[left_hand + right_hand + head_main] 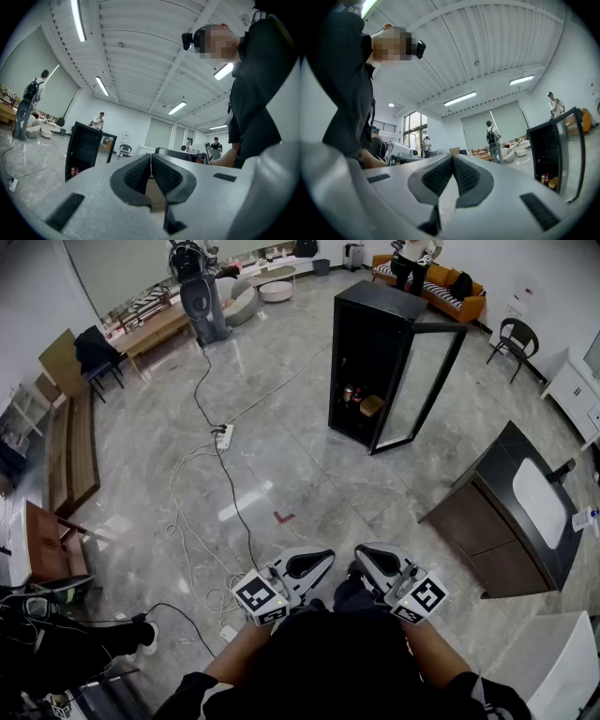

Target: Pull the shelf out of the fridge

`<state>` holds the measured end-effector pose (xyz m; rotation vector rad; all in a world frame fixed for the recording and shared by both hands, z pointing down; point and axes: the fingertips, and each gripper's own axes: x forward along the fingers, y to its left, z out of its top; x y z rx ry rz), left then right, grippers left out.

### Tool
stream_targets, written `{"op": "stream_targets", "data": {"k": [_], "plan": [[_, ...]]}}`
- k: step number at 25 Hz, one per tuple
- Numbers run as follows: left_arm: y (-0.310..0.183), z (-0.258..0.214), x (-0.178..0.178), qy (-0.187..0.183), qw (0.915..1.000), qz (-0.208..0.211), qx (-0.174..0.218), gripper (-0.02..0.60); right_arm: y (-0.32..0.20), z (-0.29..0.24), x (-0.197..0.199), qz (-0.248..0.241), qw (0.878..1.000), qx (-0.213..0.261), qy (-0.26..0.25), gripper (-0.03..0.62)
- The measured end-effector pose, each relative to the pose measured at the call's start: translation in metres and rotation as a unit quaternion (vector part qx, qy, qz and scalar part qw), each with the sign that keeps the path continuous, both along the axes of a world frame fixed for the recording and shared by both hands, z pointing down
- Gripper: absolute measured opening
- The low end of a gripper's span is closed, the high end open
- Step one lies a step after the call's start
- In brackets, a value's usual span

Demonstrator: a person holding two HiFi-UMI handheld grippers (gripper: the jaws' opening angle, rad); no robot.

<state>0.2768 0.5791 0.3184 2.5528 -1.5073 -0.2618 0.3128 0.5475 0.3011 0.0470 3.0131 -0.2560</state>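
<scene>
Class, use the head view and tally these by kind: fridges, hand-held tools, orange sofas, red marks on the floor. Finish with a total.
Fridges: 1 (black fridge)
Tools: 2 (left tool, right tool)
Sofas: 1 (orange sofa)
Floor marks: 1 (red mark)
Total: 5
</scene>
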Motion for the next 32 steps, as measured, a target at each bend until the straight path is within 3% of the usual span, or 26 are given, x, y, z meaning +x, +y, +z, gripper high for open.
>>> {"op": "stream_targets", "data": {"k": [32], "plan": [[0.004,0.003,-0.015,0.023,0.9995,-0.021,-0.006,0.023,0.003,-0.003,-0.007,-0.028,0.999,-0.015,-0.001,0.026]]}}
